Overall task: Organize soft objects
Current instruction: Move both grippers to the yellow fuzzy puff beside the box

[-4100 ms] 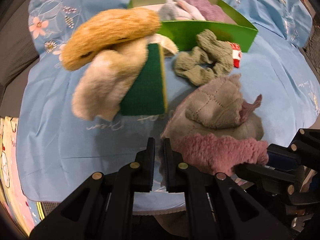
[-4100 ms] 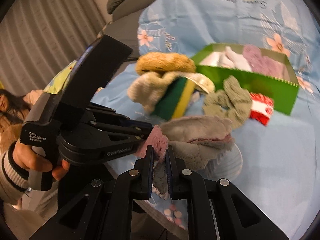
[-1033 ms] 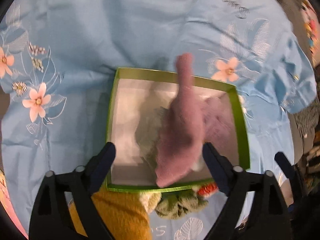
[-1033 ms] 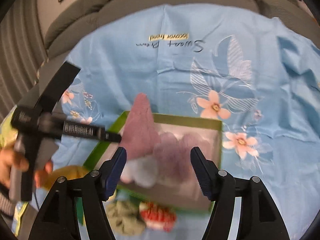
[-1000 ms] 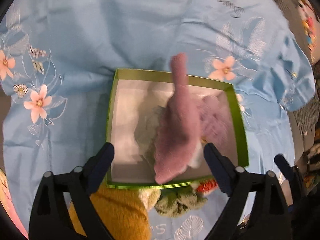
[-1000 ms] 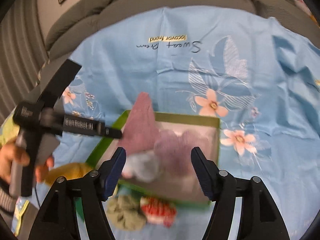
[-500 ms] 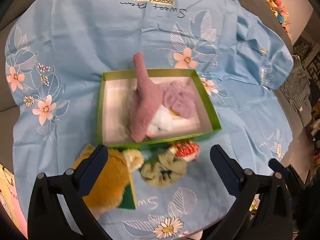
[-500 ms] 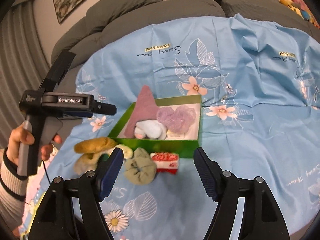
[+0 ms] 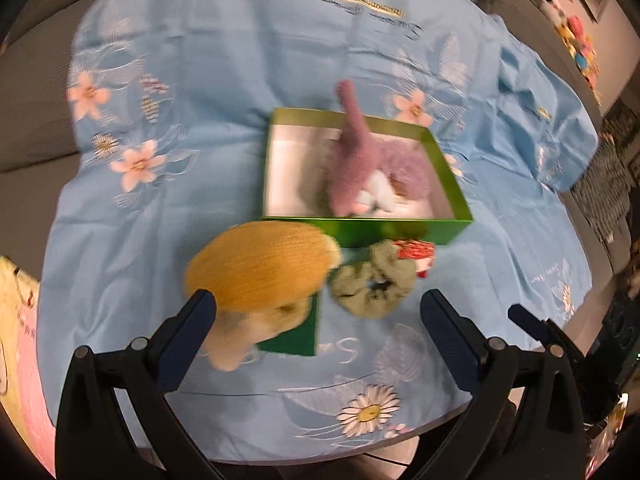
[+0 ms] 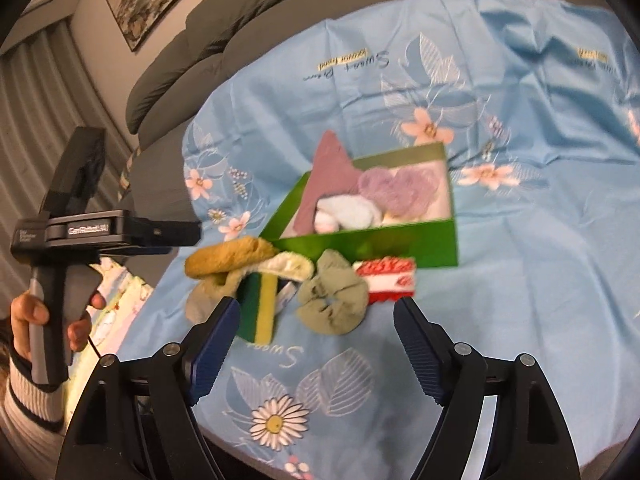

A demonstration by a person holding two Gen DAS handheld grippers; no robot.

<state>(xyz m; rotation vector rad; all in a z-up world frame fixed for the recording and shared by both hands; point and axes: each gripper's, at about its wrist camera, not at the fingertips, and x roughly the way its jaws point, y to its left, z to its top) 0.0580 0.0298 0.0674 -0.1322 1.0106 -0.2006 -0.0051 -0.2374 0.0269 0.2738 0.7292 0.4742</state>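
Note:
A green box [image 9: 360,232] [image 10: 368,244] holds a pink cloth [image 9: 352,168] [image 10: 328,172] that pokes up over its far wall, a lilac scrunchie [image 10: 400,188] and a pale rolled piece [image 10: 348,212]. In front of the box lie an orange plush [image 9: 260,268] [image 10: 228,258], a green-and-yellow sponge [image 10: 260,304], an olive scrunchie [image 9: 372,284] [image 10: 332,300] and a red-and-white item [image 9: 416,254] [image 10: 390,280]. My left gripper [image 9: 318,308] hangs open above the plush and sponge, holding nothing. My right gripper [image 10: 316,312] is opening its jaws, nothing between them.
A light blue floral cloth [image 9: 200,80] covers the table, whose front edge [image 9: 320,452] runs just below the fingers. A grey sofa [image 10: 240,20] stands behind. At the left of the right wrist view a hand [image 10: 36,320] holds the left gripper's handle.
Both grippers have drawn back from over the box, so the loose items in front of it now show. The pink cloth stays in the box. The right jaws stand wider.

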